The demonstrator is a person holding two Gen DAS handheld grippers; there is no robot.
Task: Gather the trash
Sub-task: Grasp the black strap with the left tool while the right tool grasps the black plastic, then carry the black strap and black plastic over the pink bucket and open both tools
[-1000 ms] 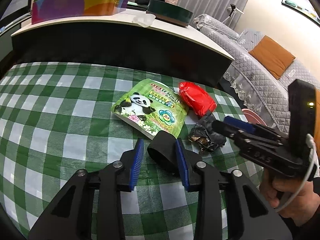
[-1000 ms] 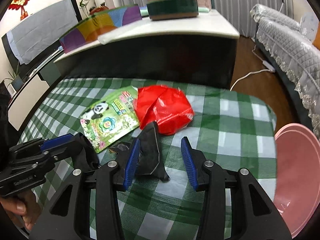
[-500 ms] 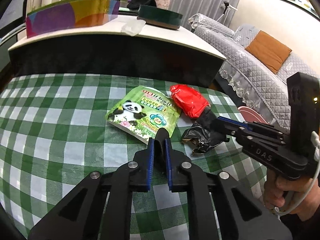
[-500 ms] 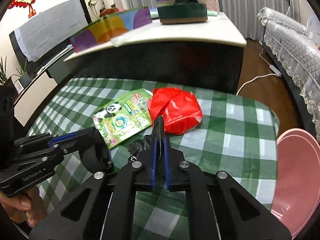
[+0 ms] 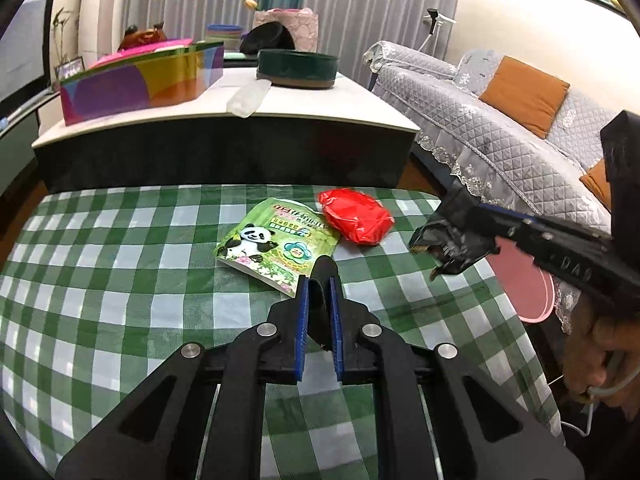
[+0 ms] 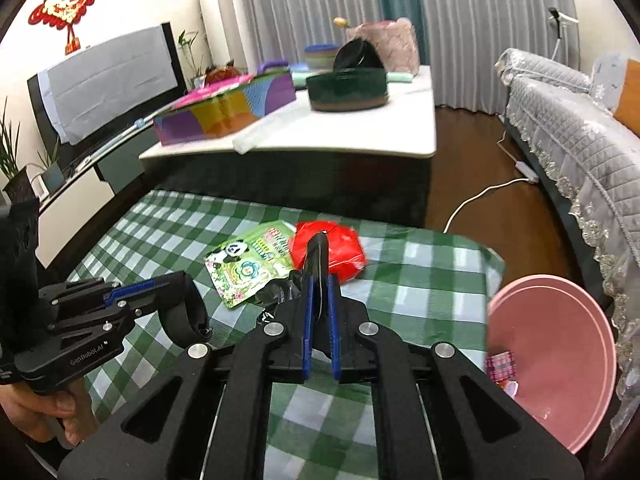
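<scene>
My left gripper (image 5: pixel 318 286) is shut on a black band-like loop (image 5: pixel 322 276), which also shows in the right wrist view (image 6: pixel 184 308), held above the green checked tablecloth (image 5: pixel 120 264). My right gripper (image 6: pixel 320 284) is shut on a crumpled black wrapper (image 6: pixel 316 252) and holds it lifted; the wrapper shows in the left wrist view (image 5: pixel 452 240). A green panda pouch (image 5: pixel 276 244) and a red plastic bag (image 5: pixel 356 220) lie on the cloth beyond both grippers.
A pink basin (image 6: pixel 556 364) with some scraps inside stands off the table's right edge. A higher white-topped table (image 5: pixel 240 112) with a colourful box and a dark green tin stands behind. A grey sofa (image 5: pixel 500 112) is at the right.
Both grippers closed on their items, then lifted them off the cloth. The black wrapper has risen and moved right, towards the basin side.
</scene>
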